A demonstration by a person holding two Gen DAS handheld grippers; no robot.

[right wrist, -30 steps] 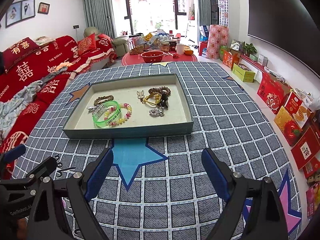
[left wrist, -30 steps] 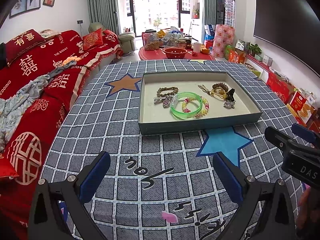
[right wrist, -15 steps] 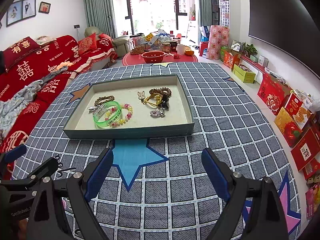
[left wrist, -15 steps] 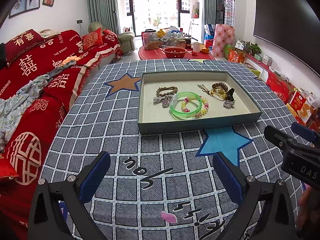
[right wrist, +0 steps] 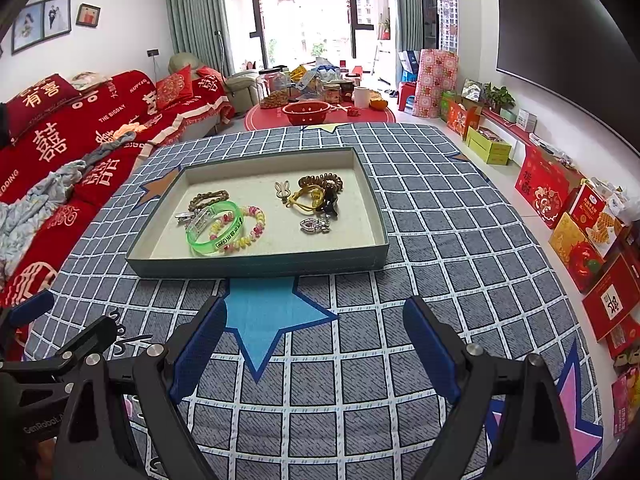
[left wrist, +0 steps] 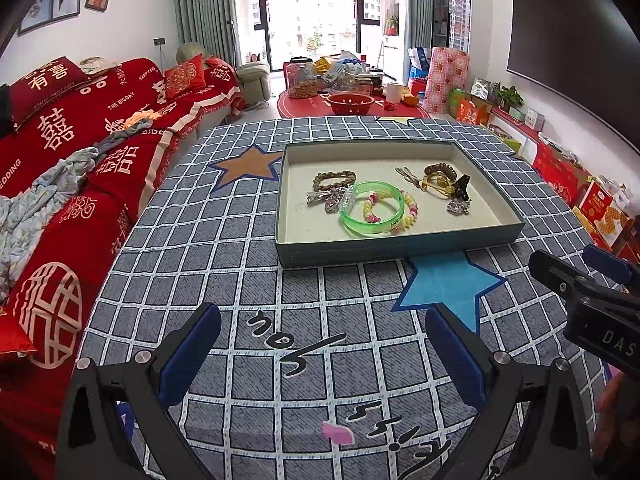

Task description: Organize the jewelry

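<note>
**Two grippers wide apart, one tray of jewelry ahead**

Jaws of the left gripper [left wrist: 322, 346] stand wide apart with nothing between them, above the checked cloth [left wrist: 224, 240]. The right gripper [right wrist: 316, 332] is likewise spread and empty, poised over one blue star [right wrist: 266, 314] printed on that cloth.

Just beyond the star sits one shallow tray [right wrist: 256, 266], holding all the jewelry. On its left side lie one green bangle [right wrist: 214, 228], one pastel beaded bracelet [right wrist: 256, 226] overlapping it, one brown beaded bracelet [right wrist: 208, 199] and one silver clip [right wrist: 183, 217]. On its right side are one rabbit-shaped pin [right wrist: 283, 191], one brown coil [right wrist: 322, 181], one yellow cord piece [right wrist: 306, 198], one black clip [right wrist: 329, 203] and one silver heart charm [right wrist: 314, 225].

Farther left is one red sofa [left wrist: 60, 152].
</note>
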